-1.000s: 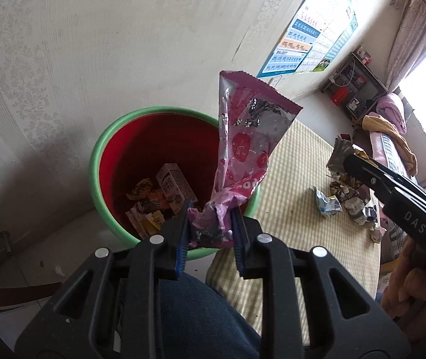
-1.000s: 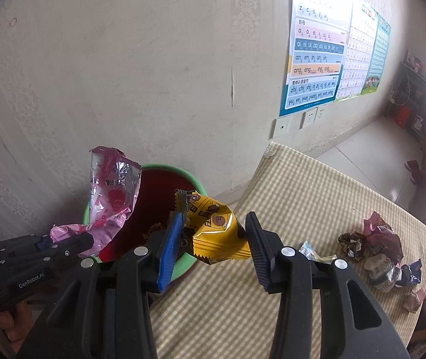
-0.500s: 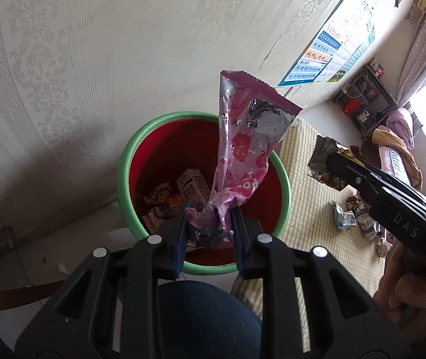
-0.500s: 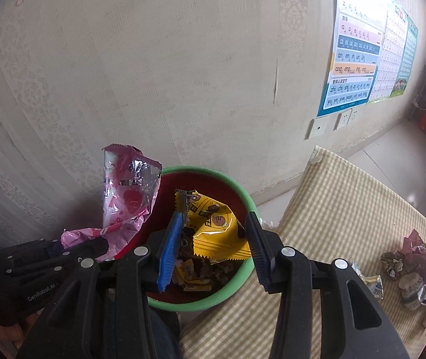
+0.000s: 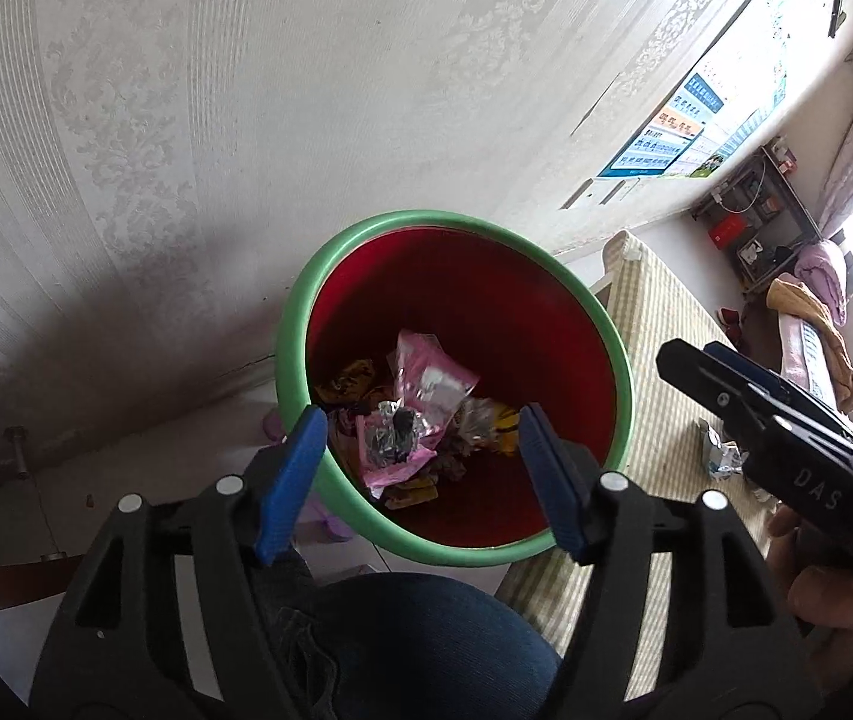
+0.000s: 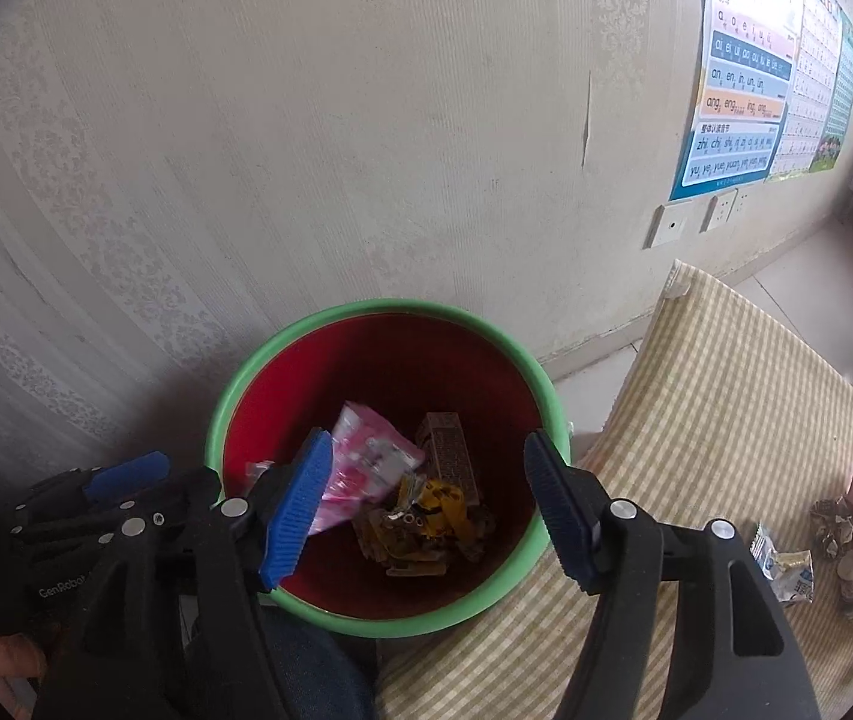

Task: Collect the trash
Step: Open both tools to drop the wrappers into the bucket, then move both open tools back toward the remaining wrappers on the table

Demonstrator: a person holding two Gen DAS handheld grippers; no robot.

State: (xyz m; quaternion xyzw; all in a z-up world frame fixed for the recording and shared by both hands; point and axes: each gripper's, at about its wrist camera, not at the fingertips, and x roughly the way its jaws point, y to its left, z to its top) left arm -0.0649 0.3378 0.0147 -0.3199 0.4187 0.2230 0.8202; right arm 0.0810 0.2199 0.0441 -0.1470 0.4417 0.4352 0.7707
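Both wrappers dropped, jaws opening empty over the bin.
Left gripper [image 5: 420, 468] and right gripper [image 6: 423, 510] released; pink wrapper [image 5: 420, 396] and, probably, yellow wrapper [image 6: 435, 507] lie below in red bin [image 6: 390, 307]; remaining trash pile [image 6: 846, 546] sits far right.

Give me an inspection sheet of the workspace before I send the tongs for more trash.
Surface: checked tablecloth beside the bin, mostly bare.
Job's things: green-rimmed red bin on the floor by the wall; pink wrapper and yellow wrapper lie inside with other packets.
Clutter: wrapper pile waits at the cloth's right edge.
Grippers: left tongs and right tongs over the bin, jaws opening, nothing between them.
Cables: nothing seen.
Surroundings: patterned wall, charts, wall sockets.
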